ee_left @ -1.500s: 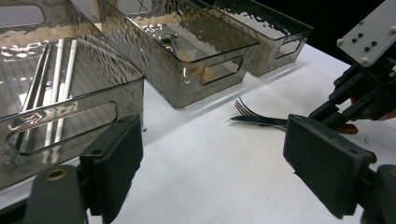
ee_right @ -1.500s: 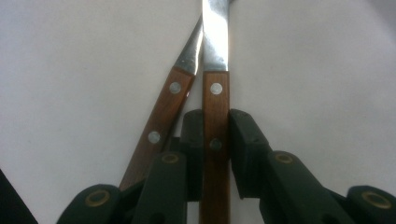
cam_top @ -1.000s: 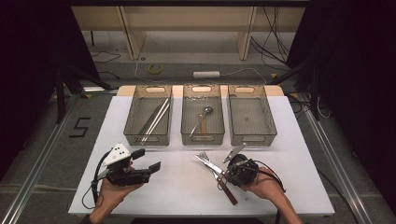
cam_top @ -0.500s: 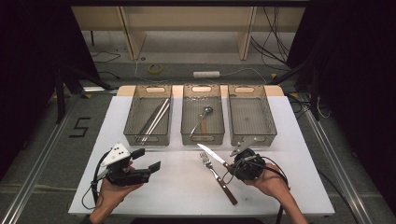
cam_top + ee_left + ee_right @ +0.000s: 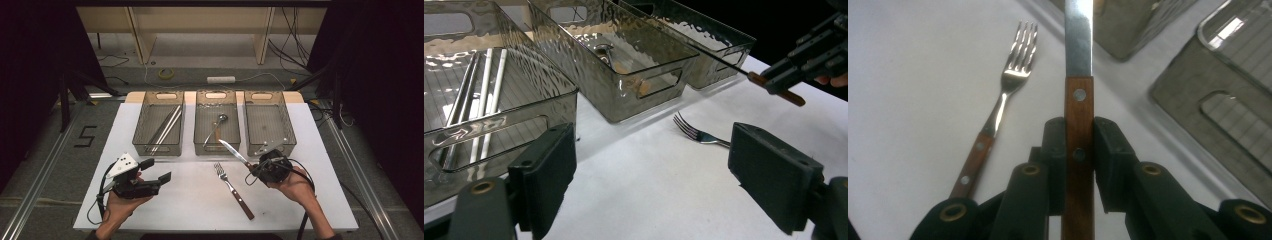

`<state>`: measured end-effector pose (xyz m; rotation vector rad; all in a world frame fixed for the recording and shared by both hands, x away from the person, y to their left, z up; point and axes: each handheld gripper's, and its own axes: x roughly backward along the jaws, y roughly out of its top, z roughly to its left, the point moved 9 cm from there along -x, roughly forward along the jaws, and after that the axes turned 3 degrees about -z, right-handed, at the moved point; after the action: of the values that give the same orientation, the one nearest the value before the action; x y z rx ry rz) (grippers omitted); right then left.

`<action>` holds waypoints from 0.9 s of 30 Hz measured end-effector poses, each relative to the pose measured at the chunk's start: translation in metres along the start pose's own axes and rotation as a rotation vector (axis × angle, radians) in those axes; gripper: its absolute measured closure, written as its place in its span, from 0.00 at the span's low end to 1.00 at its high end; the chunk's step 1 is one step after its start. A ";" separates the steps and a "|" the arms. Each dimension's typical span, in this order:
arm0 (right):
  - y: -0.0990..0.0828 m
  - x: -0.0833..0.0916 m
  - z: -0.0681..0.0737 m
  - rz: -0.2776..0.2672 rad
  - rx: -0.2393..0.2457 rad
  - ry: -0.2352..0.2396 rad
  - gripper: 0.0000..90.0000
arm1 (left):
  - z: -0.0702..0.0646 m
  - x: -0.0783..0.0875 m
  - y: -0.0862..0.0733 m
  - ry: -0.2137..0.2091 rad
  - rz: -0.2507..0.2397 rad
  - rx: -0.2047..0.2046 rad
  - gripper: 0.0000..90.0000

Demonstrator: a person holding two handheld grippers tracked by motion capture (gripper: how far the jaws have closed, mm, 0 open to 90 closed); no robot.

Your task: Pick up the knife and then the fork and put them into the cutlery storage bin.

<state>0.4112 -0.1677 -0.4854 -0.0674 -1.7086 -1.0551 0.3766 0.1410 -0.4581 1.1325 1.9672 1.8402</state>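
So, count time: three bins (image 5: 158, 150) in a row at the top of the worktop (image 5: 190, 200), one knife (image 5: 234, 151), one fork (image 5: 232, 188), one spoon (image 5: 215, 128) in the middle bin, and a few metal rods (image 5: 165, 128) in the left one. Right gripper (image 5: 260, 167), center-right of the frame, pinches the knife's wooden handle, blade aimed up-left over the worktop. Left gripper (image 5: 156, 171), lower left, sits level with jaws wide apart, holding nothing. Fork lies flat between them.

A white table (image 5: 320, 200) carries three smoked-plastic bins: the middle bin (image 5: 216, 127) flanked by the left bin (image 5: 160, 125) and right bin (image 5: 268, 122). A wooden-handled fork (image 5: 232, 189) lies just in front of the middle bin.
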 end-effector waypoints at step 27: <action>0.051 0.015 -0.064 -0.106 -0.111 -0.091 0.86 | 0.004 0.004 0.002 0.015 -0.022 0.010 0.20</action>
<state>0.4794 -0.1858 -0.4408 -0.0980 -1.7500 -1.2413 0.3771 0.1467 -0.4558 1.0988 1.9910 1.8358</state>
